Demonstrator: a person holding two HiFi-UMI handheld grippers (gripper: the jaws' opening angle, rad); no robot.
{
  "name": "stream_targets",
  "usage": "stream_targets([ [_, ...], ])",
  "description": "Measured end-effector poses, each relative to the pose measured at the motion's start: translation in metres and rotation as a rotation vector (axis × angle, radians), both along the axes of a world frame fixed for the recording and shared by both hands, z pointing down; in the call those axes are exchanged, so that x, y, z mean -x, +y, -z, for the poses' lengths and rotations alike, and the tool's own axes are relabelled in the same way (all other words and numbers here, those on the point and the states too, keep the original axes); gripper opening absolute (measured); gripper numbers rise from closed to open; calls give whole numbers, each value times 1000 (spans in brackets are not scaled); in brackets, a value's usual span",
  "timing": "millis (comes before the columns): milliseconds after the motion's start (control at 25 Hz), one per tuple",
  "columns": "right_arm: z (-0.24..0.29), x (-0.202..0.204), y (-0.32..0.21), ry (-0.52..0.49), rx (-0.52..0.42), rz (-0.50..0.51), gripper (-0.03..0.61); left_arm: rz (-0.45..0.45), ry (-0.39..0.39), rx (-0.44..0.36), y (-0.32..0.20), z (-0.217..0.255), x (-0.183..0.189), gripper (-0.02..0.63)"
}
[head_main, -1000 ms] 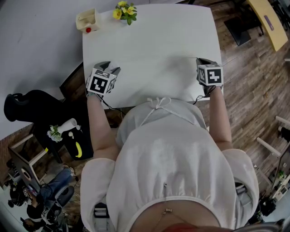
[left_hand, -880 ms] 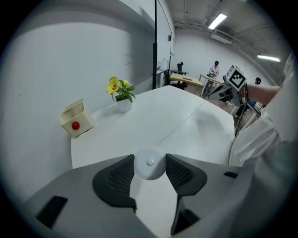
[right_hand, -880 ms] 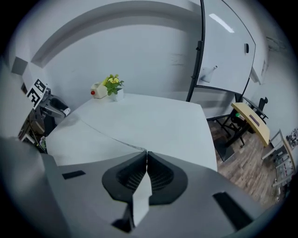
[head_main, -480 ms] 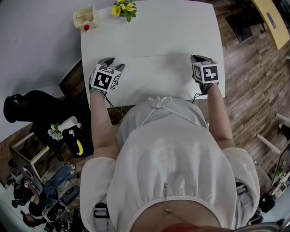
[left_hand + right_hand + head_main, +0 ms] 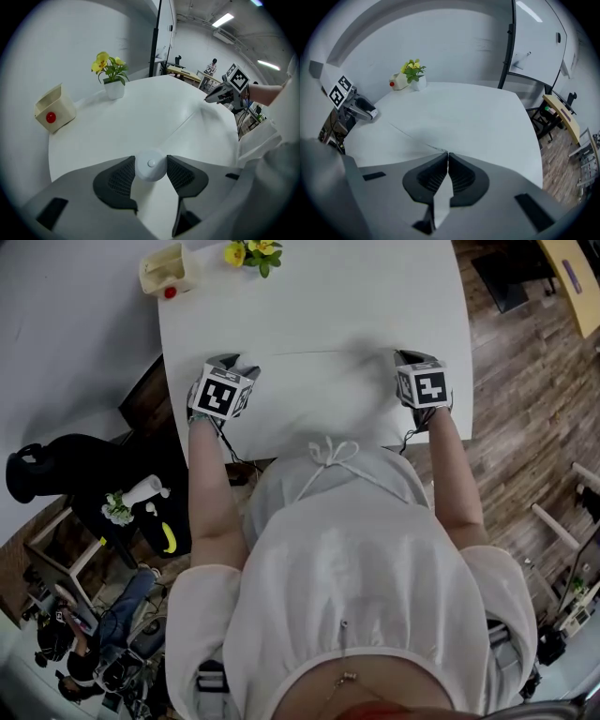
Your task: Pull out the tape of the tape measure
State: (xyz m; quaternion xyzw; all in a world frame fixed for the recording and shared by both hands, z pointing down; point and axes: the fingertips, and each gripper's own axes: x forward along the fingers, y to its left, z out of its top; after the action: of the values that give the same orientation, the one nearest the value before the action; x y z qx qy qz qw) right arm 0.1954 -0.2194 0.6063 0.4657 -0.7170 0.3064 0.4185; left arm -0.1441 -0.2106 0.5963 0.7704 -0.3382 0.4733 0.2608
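Note:
A small round white tape measure [image 5: 150, 164] sits between the pads of my left gripper [image 5: 150, 158], which is shut on it at the left of the white table [image 5: 319, 296]. Its thin tape [image 5: 183, 125] runs taut just above the table to my right gripper [image 5: 446, 155], whose jaws are shut on the tape's end. The head view has the left gripper [image 5: 228, 365] and the right gripper [image 5: 406, 359] near the table's front edge, with the tape [image 5: 328, 352] as a faint line between them. Across the table, the right gripper view catches the left gripper [image 5: 369, 112].
A white pot of yellow flowers [image 5: 251, 251] and a beige box with a red dot [image 5: 167, 273] stand at the table's far left corner. A black chair [image 5: 56, 474] stands left of the table. Wooden floor lies to the right.
Both grippers have sunk closer to the tabletop, keeping their distance from each other. Both grips are unchanged and the tape stays stretched between them.

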Motion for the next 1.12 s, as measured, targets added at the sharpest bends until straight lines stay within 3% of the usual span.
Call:
stream_targets([
  [440,-26,-1,1,-42,72,-47,21,-29,-32,58,-5,-27,1,229],
  [720,-27,2,4,-42,84,-31,31,-3,-16,27,-3,-28,1,229],
  [920,-25,12,8,-81,81,-30,177,91,87,-11,-3,-25,-2,234],
  [960,-23,9,7,-72,65,-44,207,109,110,-7,-3,-23,-4,262],
  [1120,-6,-4,1,-38,-7,-54,194,120,108,-27,3,-16,-5,327],
])
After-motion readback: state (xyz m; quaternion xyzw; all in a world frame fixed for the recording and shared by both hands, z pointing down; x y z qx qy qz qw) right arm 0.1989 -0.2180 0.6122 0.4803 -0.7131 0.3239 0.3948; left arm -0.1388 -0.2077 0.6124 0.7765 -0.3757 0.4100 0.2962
